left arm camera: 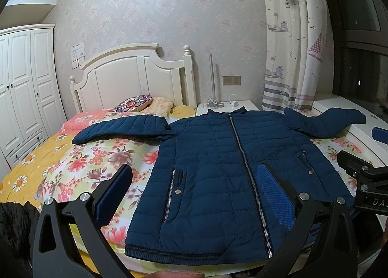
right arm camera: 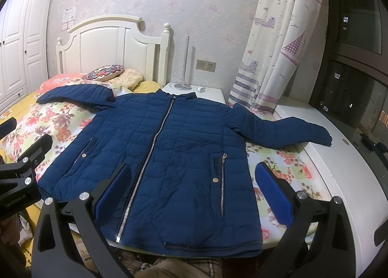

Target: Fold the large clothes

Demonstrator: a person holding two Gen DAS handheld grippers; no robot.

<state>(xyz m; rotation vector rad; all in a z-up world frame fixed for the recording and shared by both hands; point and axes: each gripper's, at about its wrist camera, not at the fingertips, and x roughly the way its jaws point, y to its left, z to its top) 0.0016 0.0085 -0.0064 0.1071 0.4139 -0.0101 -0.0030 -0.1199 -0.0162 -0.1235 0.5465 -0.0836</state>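
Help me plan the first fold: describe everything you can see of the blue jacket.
The blue jacket is a quilted, puffy-looking garment lying face up and flat on the floral bedspread. Its silver front zipper is closed to the collar; each side has a zipped pocket with a snap. Both sleeves are spread outward, the right sleeve reaching onto the white ledge. The ribbed hem is at the bed's near edge. Neither open gripper touches it.

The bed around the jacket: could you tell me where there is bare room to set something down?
Free floral bedspread lies left of the jacket, below its left sleeve. A narrower strip runs between the jacket's right edge and the white ledge. The pillows crowd the headboard end.
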